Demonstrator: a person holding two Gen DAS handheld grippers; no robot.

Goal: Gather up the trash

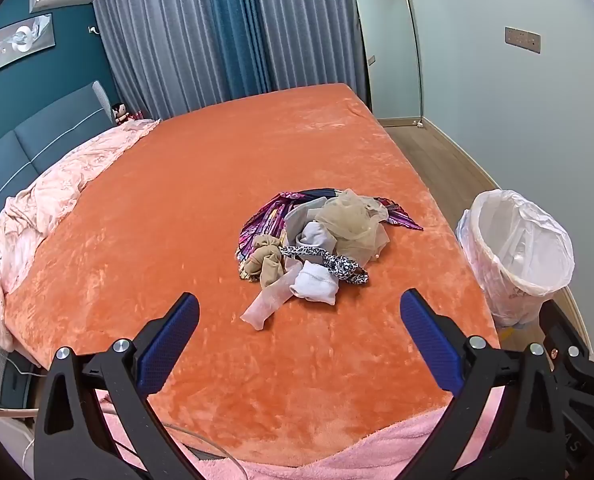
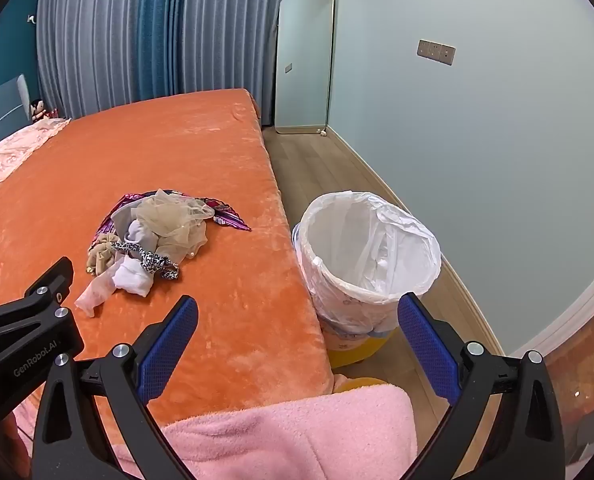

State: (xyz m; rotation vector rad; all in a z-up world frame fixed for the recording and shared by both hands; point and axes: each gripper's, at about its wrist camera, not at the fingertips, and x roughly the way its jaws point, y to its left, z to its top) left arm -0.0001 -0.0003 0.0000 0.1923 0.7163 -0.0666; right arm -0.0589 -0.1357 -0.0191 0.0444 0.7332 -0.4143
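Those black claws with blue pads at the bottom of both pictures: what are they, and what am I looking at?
They are two hand-held grippers, each with a camera looking along its fingers. One picture comes from the left gripper, the other from the right gripper. Both are open and hold nothing. Ahead is a bed with an orange blanket, and on it a pile of crumpled fabric scraps and wrappers. Beside the bed, on the floor, stands a trash bin lined with a white bag.

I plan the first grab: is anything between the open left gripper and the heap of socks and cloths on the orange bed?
Nothing visible. Only bare orange plush bedcover lies between the left gripper and the heap of socks and cloths. Its jaws are open and empty.
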